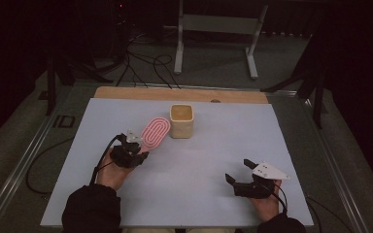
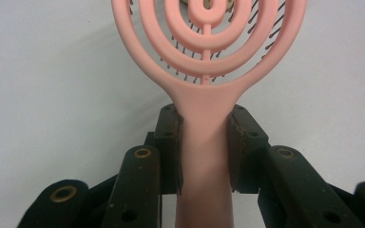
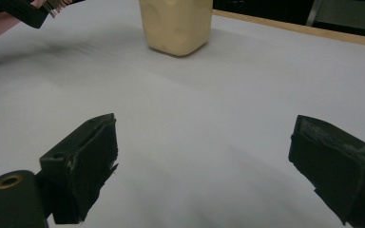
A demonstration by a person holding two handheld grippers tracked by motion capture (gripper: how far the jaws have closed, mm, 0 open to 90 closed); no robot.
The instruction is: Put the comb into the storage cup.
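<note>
Before you lies a wide white tabletop (image 1: 199, 160) with a strip of bare wood along its far edge. Near the middle of the far half stands a cream-coloured square cup with rounded corners (image 1: 181, 121), upright and open at the top; from your right gripper view it sits (image 3: 176, 23) straight ahead and well apart from the jaws.

Just left of that cup is the pink plastic hairbrush with an oval head of concentric rings (image 1: 155, 133), its head angled up toward the cup and close beside it. Its black bristles face the table.

Your left gripper (image 1: 135, 151) has that brush by the handle: in the left gripper view the two black pads are closed in against either side of the pink stem (image 2: 204, 142), just below the head.

Your right gripper (image 1: 239, 171) rests over the near right part of the table, jaws spread wide with nothing between them.
</note>
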